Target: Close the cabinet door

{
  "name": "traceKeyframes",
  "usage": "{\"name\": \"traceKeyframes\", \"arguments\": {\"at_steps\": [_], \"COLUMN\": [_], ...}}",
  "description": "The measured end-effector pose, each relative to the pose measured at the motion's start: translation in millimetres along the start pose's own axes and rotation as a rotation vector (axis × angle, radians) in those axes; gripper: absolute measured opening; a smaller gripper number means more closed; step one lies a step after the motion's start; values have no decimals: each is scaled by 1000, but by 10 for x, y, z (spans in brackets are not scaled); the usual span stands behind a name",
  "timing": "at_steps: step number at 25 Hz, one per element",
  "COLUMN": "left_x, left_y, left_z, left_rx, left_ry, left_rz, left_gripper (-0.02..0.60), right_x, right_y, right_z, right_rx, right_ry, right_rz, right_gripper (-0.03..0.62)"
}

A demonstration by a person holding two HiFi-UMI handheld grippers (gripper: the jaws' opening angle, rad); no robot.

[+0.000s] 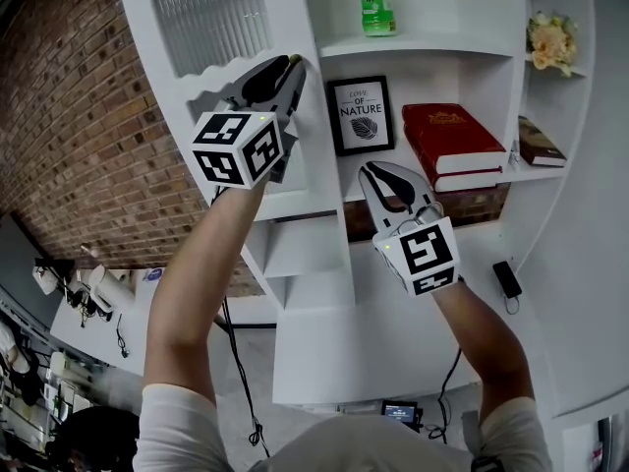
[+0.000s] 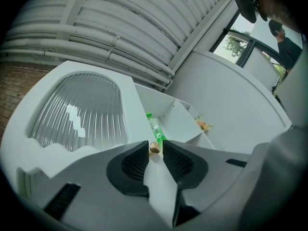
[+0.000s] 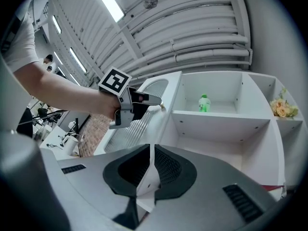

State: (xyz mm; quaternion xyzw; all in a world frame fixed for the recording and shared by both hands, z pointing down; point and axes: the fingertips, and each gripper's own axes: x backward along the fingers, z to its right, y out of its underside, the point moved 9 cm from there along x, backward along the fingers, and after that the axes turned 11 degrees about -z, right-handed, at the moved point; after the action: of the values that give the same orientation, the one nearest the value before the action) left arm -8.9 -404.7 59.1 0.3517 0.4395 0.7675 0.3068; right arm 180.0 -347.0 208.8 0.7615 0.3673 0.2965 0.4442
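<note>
The door (image 1: 211, 13), white-framed with a ribbed glass pane, is seen swung open at the left side of the cabinet (image 1: 432, 45), with a brick wall (image 1: 79, 126) behind it. The door's free edge is pinched by the left claw (image 1: 292, 64). In the left gripper view the white edge runs between the two nearly closed jaws, and a small brownish knob (image 2: 154, 148) is seen right at their tips.

The right claw (image 1: 371, 170) is held apart from the door, in front of the middle compartment. Its jaws are pressed almost together, with only a thin slit between them and nothing gripped.

The open compartments are laid out as follows. A green bottle (image 1: 374, 3) is stood upright in the upper one. In the one below, a framed print (image 1: 362, 114) is leaned at the back, and just right of it red books (image 1: 454, 141) are stacked flat. The right claw is placed close below and between these two. On the rounded end shelves at the right, flowers (image 1: 550, 39) are kept above and a dark book (image 1: 539, 144) below.

A small black device (image 1: 507, 278) is seen on the white surface right of the right claw. A cluttered tabletop (image 1: 88, 308) is seen far below at the left.
</note>
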Motion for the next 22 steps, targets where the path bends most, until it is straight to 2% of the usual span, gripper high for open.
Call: {"name": "traceKeyframes", "arguments": {"at_steps": [22], "left_x": [897], "left_y": [143], "left_z": [-30], "left_rx": [130], "left_ry": [65], "left_rz": [56], "left_gripper": [64], "right_x": [211], "right_y": [-247], "right_z": [-343], "right_rx": [55], "right_ry": [38], "right_rz": [-26], "right_gripper": [31]}}
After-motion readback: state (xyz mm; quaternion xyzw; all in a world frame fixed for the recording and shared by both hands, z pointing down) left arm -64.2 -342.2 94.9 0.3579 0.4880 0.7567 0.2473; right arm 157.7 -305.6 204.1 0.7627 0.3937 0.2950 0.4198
